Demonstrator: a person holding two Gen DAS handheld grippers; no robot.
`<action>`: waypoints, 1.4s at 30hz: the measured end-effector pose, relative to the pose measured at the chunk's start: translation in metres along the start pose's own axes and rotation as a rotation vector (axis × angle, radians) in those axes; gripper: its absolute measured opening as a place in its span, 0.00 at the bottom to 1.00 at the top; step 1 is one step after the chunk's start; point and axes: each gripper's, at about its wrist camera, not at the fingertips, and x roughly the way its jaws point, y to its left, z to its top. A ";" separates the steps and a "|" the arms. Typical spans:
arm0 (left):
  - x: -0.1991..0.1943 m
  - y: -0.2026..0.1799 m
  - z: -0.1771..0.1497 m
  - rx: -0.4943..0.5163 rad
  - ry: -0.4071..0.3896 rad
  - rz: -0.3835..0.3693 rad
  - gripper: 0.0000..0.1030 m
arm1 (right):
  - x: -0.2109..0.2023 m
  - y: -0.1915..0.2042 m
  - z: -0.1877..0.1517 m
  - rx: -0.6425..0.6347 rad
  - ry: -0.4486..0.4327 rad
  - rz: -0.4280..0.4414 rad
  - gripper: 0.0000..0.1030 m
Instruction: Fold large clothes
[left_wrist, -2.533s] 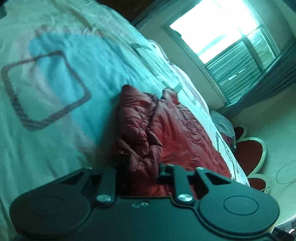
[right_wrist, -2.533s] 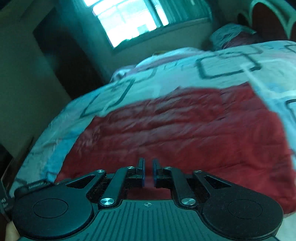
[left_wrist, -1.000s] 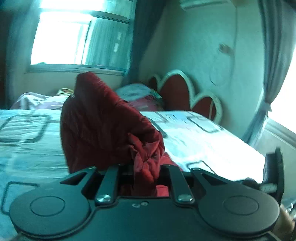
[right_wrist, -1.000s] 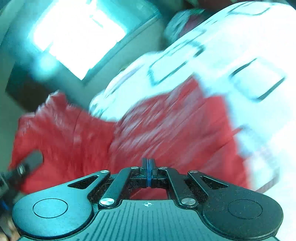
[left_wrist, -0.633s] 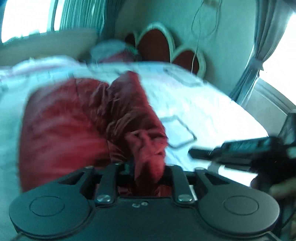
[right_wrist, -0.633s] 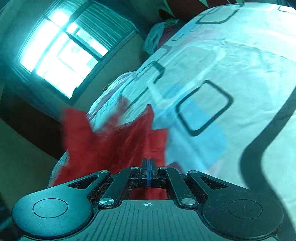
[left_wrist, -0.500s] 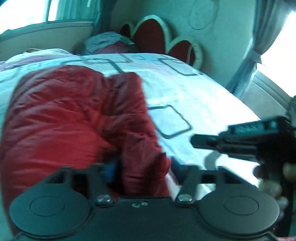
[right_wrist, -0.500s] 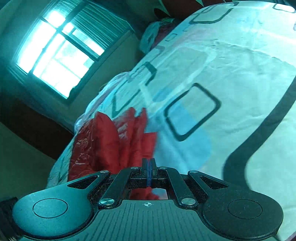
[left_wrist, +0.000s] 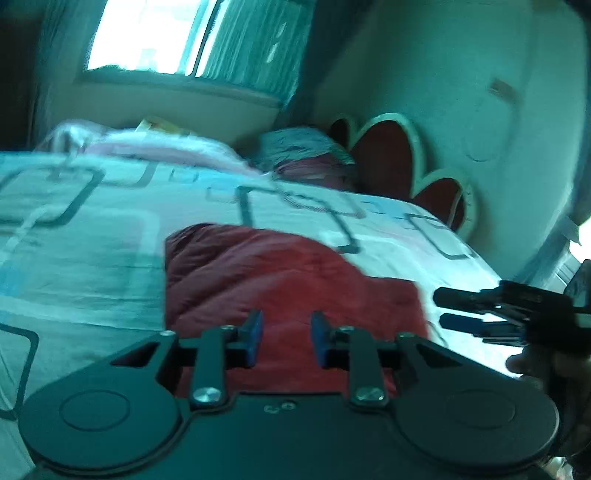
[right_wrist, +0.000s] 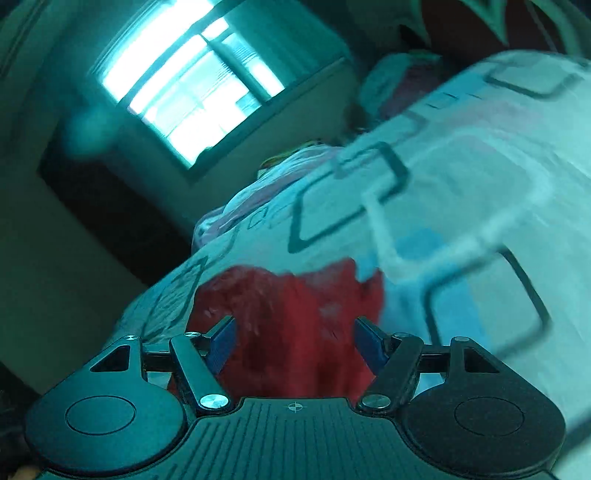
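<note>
Red jacket lies folded on the patterned bedspread | left gripper above its near edge, jaws closing, nothing between the pads | right gripper released, jaws opening, jacket lying below the gap | headboard and window behind

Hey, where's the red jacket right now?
The red jacket lies on the patterned bedspread, low and central in both wrist views, just beyond the left gripper, with the right gripper off its right edge.
</note>
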 end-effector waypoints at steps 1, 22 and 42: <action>0.011 0.006 0.004 -0.007 0.018 0.009 0.25 | 0.012 0.001 0.005 -0.007 0.020 -0.003 0.68; 0.097 -0.002 -0.021 0.246 0.214 -0.077 0.25 | 0.067 -0.047 -0.039 0.005 0.170 -0.219 0.11; -0.020 -0.020 -0.085 0.292 0.230 -0.079 0.25 | -0.020 0.045 -0.115 -0.297 0.281 -0.164 0.34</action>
